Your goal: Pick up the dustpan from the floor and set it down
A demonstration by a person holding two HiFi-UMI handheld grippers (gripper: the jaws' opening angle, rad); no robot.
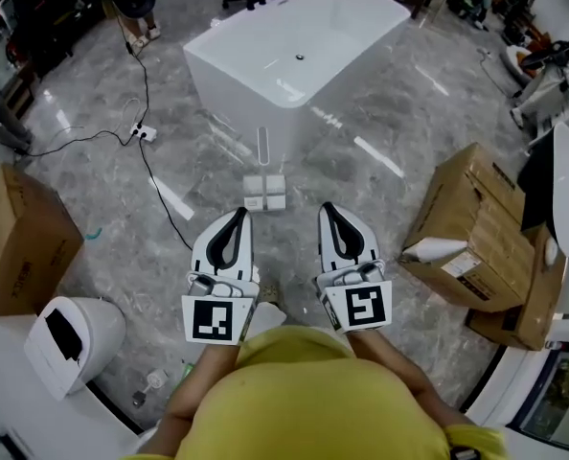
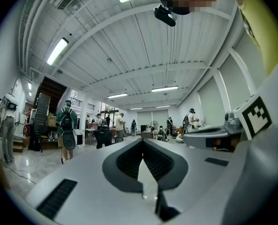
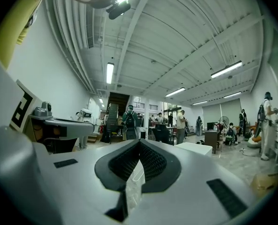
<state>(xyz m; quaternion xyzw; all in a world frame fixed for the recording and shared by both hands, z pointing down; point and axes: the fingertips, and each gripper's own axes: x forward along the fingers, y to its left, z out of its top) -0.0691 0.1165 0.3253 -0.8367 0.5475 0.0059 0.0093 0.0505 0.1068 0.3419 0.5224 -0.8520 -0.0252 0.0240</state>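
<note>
Broadly, a grey marbled floor (image 1: 102, 190) fills the head view, and a big white rectangular bathtub (image 1: 294, 56) stands on it at the top centre. A stack of cardboard boxes (image 1: 476, 228) sits to the right, and a single cardboard box (image 1: 21, 238) stands at the left edge. At the bottom of the view is the person's yellow top (image 1: 304, 401), with both arms stretched forward. A white rounded housing with a dark opening (image 1: 74, 338) sits at the lower left.

The left gripper (image 1: 238, 211) and the right gripper (image 1: 328, 207) are held side by side, apart from each other, both pointing towards the bathtub. In the left gripper view the left gripper's jaws are together at the tips with nothing clamped between them. The right gripper view shows the same: the right gripper's jaws meet at the tips and carry nothing.

The dustpan (image 1: 263, 192), small and white with a slim handle rising towards the bathtub, rests on the floor between the bathtub and the gripper tips. It is just ahead of the gap between the two grippers and touches neither. Left of the bathtub a white power strip (image 1: 143, 133) lies on the floor, and a thin black cable (image 1: 160, 195) runs from it towards the left gripper
</note>
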